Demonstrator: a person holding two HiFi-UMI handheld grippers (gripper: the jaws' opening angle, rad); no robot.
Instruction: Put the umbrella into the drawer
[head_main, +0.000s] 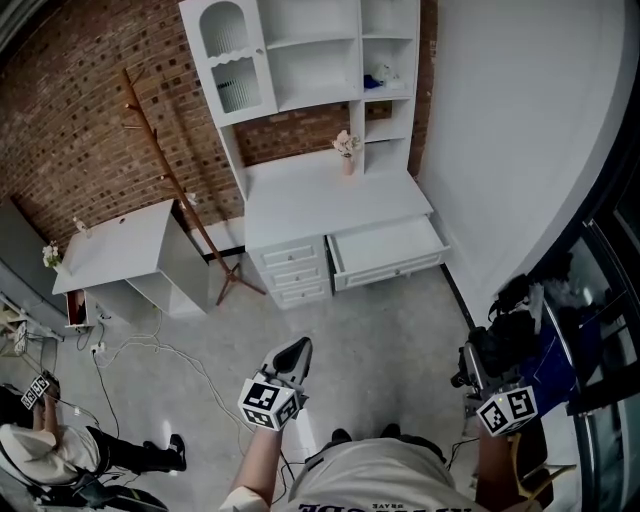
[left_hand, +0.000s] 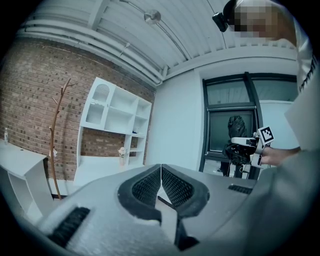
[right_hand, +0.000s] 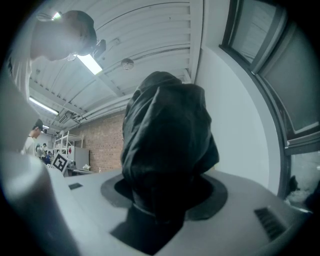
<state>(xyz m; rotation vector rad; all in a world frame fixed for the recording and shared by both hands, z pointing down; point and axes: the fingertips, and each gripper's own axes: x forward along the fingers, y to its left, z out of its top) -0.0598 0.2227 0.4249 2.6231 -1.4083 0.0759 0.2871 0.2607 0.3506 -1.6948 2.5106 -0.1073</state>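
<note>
Your right gripper (right_hand: 165, 200) was clenched on the folded black umbrella (right_hand: 167, 145), which rose from between its jaws. You held it low at your right side, well apart from the drawer (head_main: 388, 250). Your left gripper (left_hand: 160, 169) carried nothing, its jaws pressed together at the tips, and it was raised in front of you above the grey floor (head_main: 400, 330). Farther off, the drawer stood pulled out from the white desk (head_main: 330, 195). A small vase of flowers (head_main: 347, 152) stood on the desk top beneath the white shelves (head_main: 310, 50). Left of the desk, a wooden coat stand (head_main: 165, 160) stood before the brick wall (head_main: 70, 110).
</note>
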